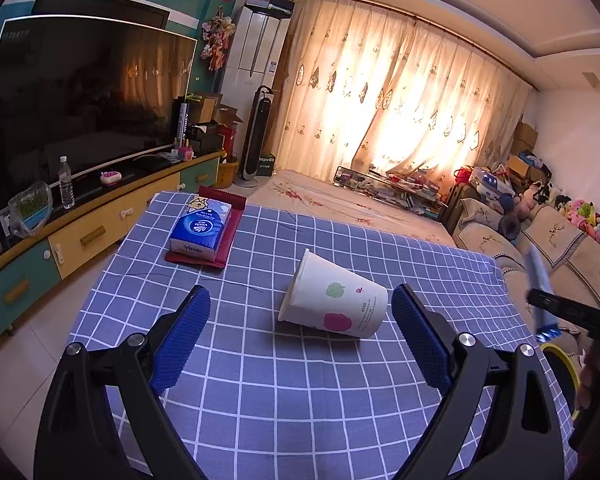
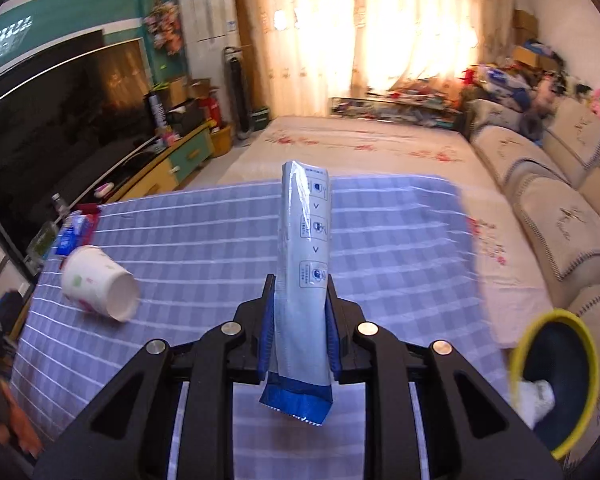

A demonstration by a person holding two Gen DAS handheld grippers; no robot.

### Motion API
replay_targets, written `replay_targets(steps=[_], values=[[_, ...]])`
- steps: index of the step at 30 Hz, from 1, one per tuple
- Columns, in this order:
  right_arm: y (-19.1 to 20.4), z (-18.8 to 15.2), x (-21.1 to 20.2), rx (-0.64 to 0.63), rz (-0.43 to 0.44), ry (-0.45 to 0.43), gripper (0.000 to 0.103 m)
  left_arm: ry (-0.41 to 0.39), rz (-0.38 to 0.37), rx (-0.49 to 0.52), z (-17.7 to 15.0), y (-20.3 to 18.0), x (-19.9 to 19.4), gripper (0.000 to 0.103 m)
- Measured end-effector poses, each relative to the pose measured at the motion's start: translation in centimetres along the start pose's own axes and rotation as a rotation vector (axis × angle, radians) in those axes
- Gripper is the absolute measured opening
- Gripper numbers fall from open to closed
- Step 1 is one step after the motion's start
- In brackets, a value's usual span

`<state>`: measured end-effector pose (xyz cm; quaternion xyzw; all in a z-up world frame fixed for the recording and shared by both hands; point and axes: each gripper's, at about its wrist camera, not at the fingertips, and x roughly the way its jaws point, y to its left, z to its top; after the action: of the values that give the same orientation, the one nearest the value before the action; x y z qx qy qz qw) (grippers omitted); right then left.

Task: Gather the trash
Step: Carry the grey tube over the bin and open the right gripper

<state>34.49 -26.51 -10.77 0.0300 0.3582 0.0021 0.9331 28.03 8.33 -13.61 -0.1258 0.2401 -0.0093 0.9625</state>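
A white paper cup [image 1: 334, 304] with fruit prints lies on its side on the blue checked tablecloth [image 1: 284, 392]. My left gripper [image 1: 300, 304] is open, the cup lying just ahead between its blue pads, nearer the right one. My right gripper [image 2: 300, 312] is shut on a long pale blue sachet wrapper [image 2: 305, 248] that stands up between the pads, above the table. The cup also shows in the right wrist view [image 2: 98, 284] at the left. A yellow-rimmed bin [image 2: 556, 384] with white trash inside sits low at the right.
A blue tissue pack [image 1: 202, 230] lies on a red mat [image 1: 228, 240] at the table's far left. A TV cabinet [image 1: 80, 236] runs along the left; a sofa [image 2: 552, 184] stands at the right. The right gripper and sachet show at the right edge [image 1: 540, 280].
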Motion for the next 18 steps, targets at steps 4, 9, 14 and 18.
replay_targets(steps=[4, 9, 14, 18], values=[[-7.1, -2.2, -2.1, 0.085, -0.1, -0.003, 0.021, -0.006, 0.005, 0.014, -0.1, -0.2, 0.0, 0.091], [-17.1, -5.3, -3.1, 0.215, -0.258, 0.039, 0.021, -0.005, 0.001, 0.036, -0.2, -0.8, 0.2, 0.091], [-23.7, -8.1, -2.8, 0.314, -0.359, 0.082, 0.022, -0.012, 0.002, 0.06, -0.3, -1.3, 0.0, 0.091], [-26.0, -9.4, -2.0, 0.342, -0.393, 0.113, 0.023, -0.006, -0.001, 0.074, -0.4, -1.7, 0.2, 0.091]])
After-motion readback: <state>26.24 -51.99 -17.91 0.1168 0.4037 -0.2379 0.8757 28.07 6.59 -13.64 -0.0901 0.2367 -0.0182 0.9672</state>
